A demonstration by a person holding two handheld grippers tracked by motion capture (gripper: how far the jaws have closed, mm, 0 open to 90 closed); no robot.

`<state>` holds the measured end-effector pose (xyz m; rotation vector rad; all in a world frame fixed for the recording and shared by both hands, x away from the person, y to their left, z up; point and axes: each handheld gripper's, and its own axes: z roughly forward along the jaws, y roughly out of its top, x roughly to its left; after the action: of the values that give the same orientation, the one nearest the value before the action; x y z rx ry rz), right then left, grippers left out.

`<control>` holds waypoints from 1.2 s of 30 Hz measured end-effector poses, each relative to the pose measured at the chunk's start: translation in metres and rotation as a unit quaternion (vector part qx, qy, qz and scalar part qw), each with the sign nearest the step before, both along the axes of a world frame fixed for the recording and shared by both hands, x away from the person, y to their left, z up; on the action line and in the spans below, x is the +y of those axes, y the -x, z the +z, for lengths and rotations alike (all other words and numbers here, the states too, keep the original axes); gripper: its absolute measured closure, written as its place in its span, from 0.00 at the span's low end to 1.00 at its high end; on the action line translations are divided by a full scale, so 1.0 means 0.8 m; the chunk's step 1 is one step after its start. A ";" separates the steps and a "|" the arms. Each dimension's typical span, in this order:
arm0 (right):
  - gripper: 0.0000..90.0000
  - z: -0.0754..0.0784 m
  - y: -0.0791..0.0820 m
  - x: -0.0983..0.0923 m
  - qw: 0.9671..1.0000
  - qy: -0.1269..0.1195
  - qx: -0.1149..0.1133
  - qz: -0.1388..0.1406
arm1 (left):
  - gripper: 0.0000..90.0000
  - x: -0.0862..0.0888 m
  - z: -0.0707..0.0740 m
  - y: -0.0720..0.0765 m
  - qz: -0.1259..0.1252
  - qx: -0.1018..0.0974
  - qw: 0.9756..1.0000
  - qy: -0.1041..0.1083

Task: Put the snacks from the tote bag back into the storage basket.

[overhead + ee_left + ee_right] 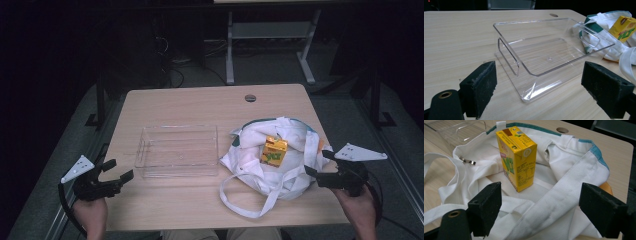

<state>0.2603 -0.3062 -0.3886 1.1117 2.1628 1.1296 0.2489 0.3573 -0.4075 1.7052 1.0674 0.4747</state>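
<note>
High view: wooden table (200,107) carries a clear plastic tray (177,150) left of centre and a white cloth bag (272,160) right of centre, the two close together. A yellow drink carton (274,151) stands upright on the bag's cloth, inside the crumpled opening. A loop handle of the bag trails toward the near edge of the table. The left gripper (119,171) is held at the near left corner of the table, jaws spread and empty, pointing toward the tray but apart from it. The right gripper (318,164) sits at the bag's right edge, jaws spread, nothing between them; whether a jaw brushes the cloth cannot be told at this size.

Left gripper view: both black jaws rise from the bottom, wide apart, with nothing gripped. The tray (549,53) lies ahead between them, empty, its near corner close to the jaws but not touching. The bag (614,47) and the carton (623,28) appear at the upper right, beyond the tray's far end.

Right gripper view: jaws stand wide apart and empty above the bag (559,185). The carton (517,157) stands upright on the cloth ahead of the jaws, nearer the left jaw, untouched. A teal trim runs along the bag's rim. A small metal clip (467,161) lies on the cloth to the carton's left. A corner of the tray (461,128) shows at the upper left.
</note>
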 end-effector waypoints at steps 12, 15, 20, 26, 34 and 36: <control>0.19 -0.001 -0.001 0.001 1.000 0.002 0.001 0.006 | 0.14 0.000 0.000 0.001 0.001 0.000 1.000 0.002; 0.19 -0.001 -0.001 0.001 1.000 0.003 0.000 0.008 | 0.14 0.000 0.000 0.001 0.001 0.000 1.000 0.002; 0.19 0.000 0.000 0.001 1.000 0.003 0.001 0.008 | 0.14 0.000 0.000 0.002 0.001 0.000 1.000 0.001; 0.19 0.003 0.000 0.002 1.000 0.006 0.003 0.013 | 0.14 0.001 0.000 0.002 0.002 0.001 1.000 0.001; 0.19 0.008 -0.007 0.004 0.999 0.016 0.013 0.030 | 0.14 0.002 0.000 0.002 0.004 0.001 1.000 0.000; 0.18 0.013 -0.009 0.004 0.999 0.017 0.013 0.034 | 0.14 0.002 0.000 0.002 0.005 0.001 1.000 0.001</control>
<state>0.2677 -0.3026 -0.3785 1.0524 2.2461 1.1097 0.2471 0.3589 -0.4074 1.7004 1.0772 0.4787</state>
